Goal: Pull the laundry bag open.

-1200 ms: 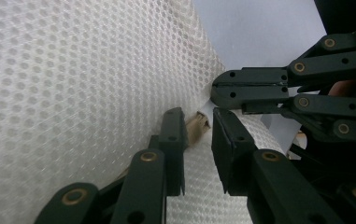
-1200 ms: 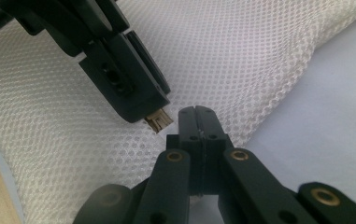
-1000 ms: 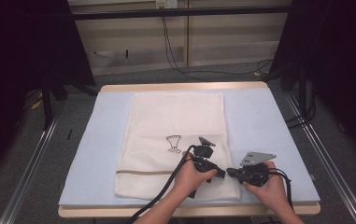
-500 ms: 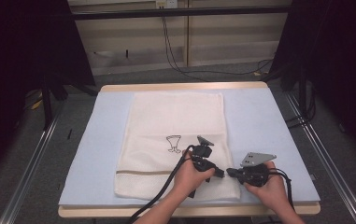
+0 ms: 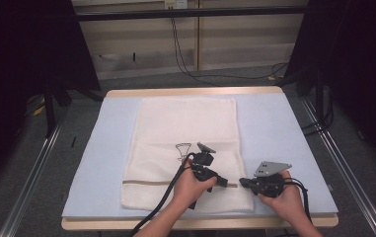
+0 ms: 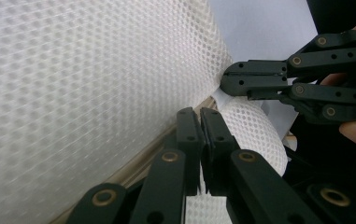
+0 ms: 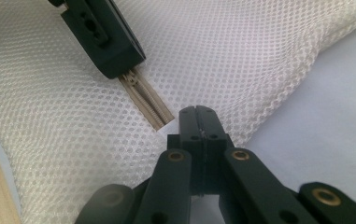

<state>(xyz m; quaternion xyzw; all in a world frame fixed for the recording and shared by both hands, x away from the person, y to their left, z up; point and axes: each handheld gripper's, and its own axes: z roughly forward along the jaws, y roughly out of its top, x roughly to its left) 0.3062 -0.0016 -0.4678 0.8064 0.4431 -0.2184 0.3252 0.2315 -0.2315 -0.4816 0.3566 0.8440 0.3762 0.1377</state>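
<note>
Zipper (image 7: 146,103) runs left-right across the near bag (image 5: 185,123). Your left gripper (image 5: 220,180) is clamped on its pull; right gripper (image 5: 243,183) pinches mesh just right.

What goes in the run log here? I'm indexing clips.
left gripper shut on zipper | right gripper shut on mesh bag edge

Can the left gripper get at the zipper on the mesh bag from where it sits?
Probably yes: the left gripper already sits shut on the zipper of the mesh bag, with nothing between.
</note>
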